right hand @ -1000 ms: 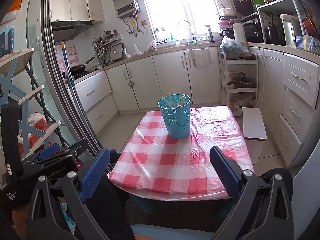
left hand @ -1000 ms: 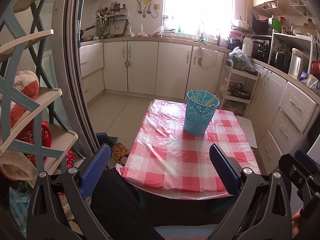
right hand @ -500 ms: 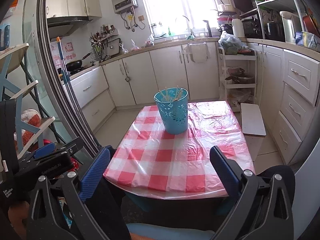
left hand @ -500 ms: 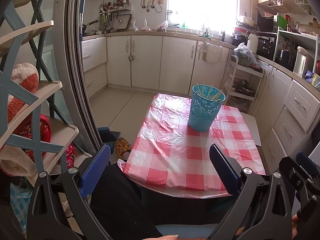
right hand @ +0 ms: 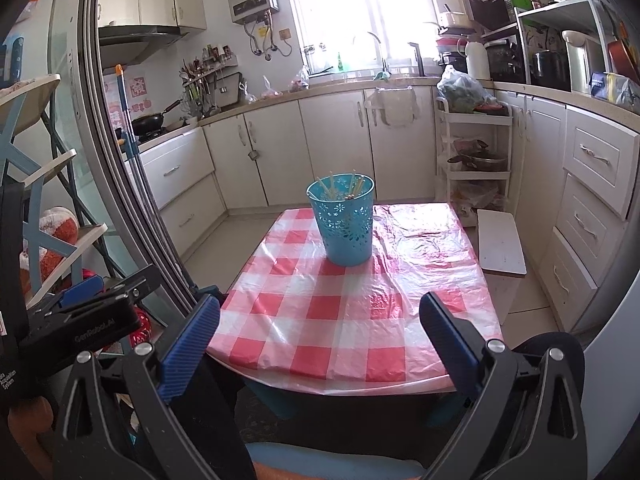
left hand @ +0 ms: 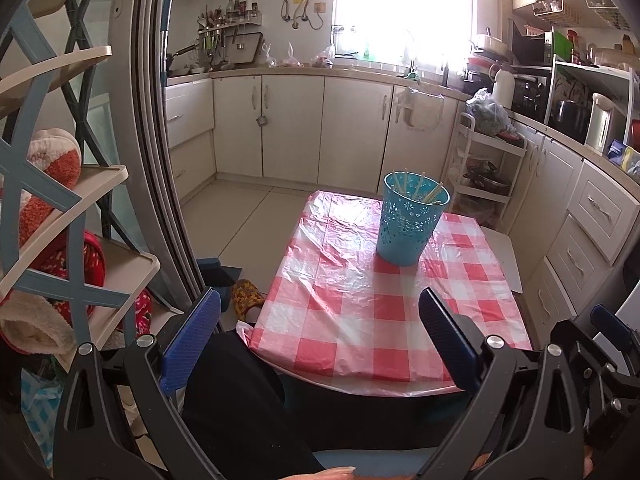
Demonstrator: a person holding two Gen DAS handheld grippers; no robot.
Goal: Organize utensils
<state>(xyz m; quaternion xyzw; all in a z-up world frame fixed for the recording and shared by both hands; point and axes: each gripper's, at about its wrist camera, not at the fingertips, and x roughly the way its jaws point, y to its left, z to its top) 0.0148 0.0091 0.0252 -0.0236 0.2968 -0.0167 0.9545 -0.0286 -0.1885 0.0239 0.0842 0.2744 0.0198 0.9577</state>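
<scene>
A turquoise perforated holder (left hand: 410, 220) (right hand: 345, 220) stands on the far half of a low table with a red-and-white checked cover (left hand: 380, 312) (right hand: 344, 320). Several pale chopsticks (left hand: 416, 188) (right hand: 344, 186) stick up inside it. My left gripper (left hand: 320, 332) is open and empty, held back from the table's near edge. My right gripper (right hand: 320, 332) is open and empty too, also short of the near edge. In the right wrist view the left gripper's body shows at the lower left.
A shelf rack with plush toys (left hand: 60, 184) stands at the left by a sliding door frame (left hand: 160, 140). A white step stool (right hand: 500, 242) sits right of the table. Cream cabinets (left hand: 296, 128), drawers (right hand: 592, 200) and a white trolley (right hand: 476, 148) ring the room. A person's dark-clothed lap lies below the grippers.
Both grippers have tilted and moved slightly forward, so the table and holder sit a little lower and closer in view. Both remain open and empty.
</scene>
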